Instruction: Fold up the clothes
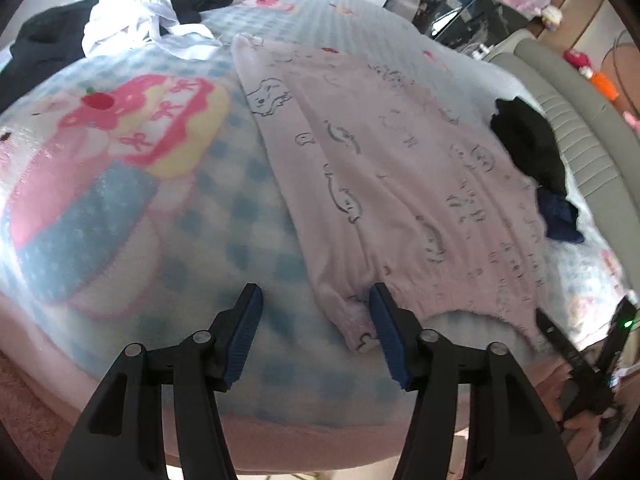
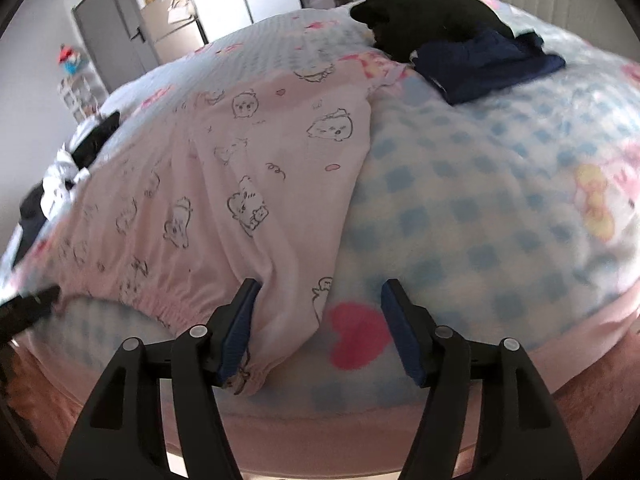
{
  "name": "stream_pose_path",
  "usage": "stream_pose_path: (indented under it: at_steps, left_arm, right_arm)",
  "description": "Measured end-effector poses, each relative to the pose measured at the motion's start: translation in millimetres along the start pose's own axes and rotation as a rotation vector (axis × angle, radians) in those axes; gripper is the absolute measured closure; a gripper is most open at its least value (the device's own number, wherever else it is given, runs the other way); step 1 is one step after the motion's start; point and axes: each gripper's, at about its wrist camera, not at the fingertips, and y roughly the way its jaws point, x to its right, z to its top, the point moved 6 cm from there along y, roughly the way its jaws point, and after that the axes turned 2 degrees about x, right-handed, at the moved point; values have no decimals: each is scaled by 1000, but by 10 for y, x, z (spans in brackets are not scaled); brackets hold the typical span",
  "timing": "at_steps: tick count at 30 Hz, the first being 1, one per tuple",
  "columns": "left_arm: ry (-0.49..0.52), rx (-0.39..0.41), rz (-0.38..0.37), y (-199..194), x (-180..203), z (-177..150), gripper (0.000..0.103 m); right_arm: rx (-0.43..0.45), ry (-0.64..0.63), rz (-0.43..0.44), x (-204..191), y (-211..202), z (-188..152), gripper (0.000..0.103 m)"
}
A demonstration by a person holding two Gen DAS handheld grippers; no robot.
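A pink garment (image 1: 400, 152) printed with cartoon animals lies spread flat on a blue checked blanket (image 1: 240, 208). Its gathered elastic edge faces me. My left gripper (image 1: 316, 294) is open at the garment's near left corner, and that corner's cloth lies between the fingers beside the right pad (image 1: 386, 328). In the right wrist view, the same pink garment (image 2: 240, 152) has its near right corner hanging between the fingers of my open right gripper (image 2: 320, 288), against the left pad (image 2: 236, 328). Neither gripper is closed on the cloth.
Black and navy clothes (image 1: 528, 144) are piled past the garment's right side, also seen as a black and navy pile (image 2: 440, 28). White and black clothes (image 1: 132, 16) lie at the far left of the bed. A grey padded bed edge (image 1: 580, 128) runs along the right.
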Motion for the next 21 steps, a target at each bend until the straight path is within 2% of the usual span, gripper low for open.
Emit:
stream_pose_path:
  at_steps: [1, 3, 4, 8, 12, 14, 17, 19, 21]
  left_arm:
    - [6, 12, 42, -19, -36, 12, 60]
    - [21, 32, 144, -62, -123, 26, 61]
    - [7, 37, 132, -72, -137, 24, 62]
    - [-83, 50, -9, -96, -150, 2, 60]
    - [-173, 62, -151, -132, -163, -13, 60]
    - [-221, 67, -201, -138, -189, 5, 60]
    - [-252, 56, -187, -105, -305, -28, 60]
    - [-265, 49, -203, -106, -347, -73, 59]
    - [-281, 26, -259, -65, -328, -86, 59]
  right_arm:
    - [3, -2, -5, 11, -11, 1, 39]
    - [6, 11, -11, 48, -26, 2, 39]
    - [8, 19, -13, 66, -37, -3, 39]
    - [34, 55, 14, 59, -120, 34, 39]
    - [57, 80, 128, -36, -213, 50, 39]
    - [51, 95, 100, 11, -193, 40, 39]
    - [45, 110, 50, 79, -165, 26, 39]
    - [60, 69, -29, 110, -165, 28, 39]
    - [50, 100, 11, 117, -169, 17, 39]
